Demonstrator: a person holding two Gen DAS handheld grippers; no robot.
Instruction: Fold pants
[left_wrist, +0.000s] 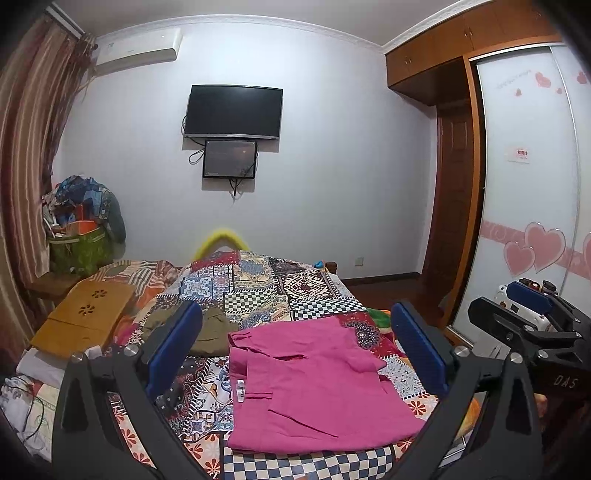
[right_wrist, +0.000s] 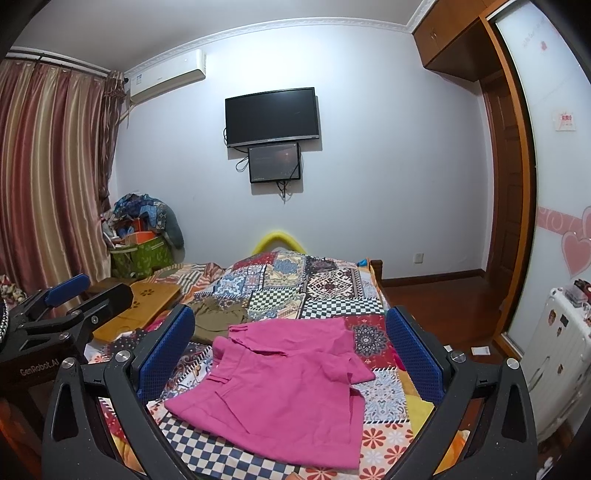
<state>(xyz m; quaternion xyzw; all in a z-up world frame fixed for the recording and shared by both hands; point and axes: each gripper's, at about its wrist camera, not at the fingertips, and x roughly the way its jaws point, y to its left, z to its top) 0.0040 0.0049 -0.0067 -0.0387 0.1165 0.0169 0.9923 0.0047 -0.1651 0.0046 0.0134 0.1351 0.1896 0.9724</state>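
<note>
Pink pants (left_wrist: 317, 384) lie loosely folded on the bed (left_wrist: 258, 291), just in front of the olive garment (left_wrist: 214, 328). My left tongs (left_wrist: 295, 354) and right tongs (right_wrist: 291, 354) hover wide, empty. Risk: pinching one layer only (top flap slides, fold skews).

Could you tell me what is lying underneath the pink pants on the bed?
The pink pants lie flat on a patchwork bedspread, whose patterned squares show all around them. Whatever sits directly beneath the pants is covered by the fabric.
</note>
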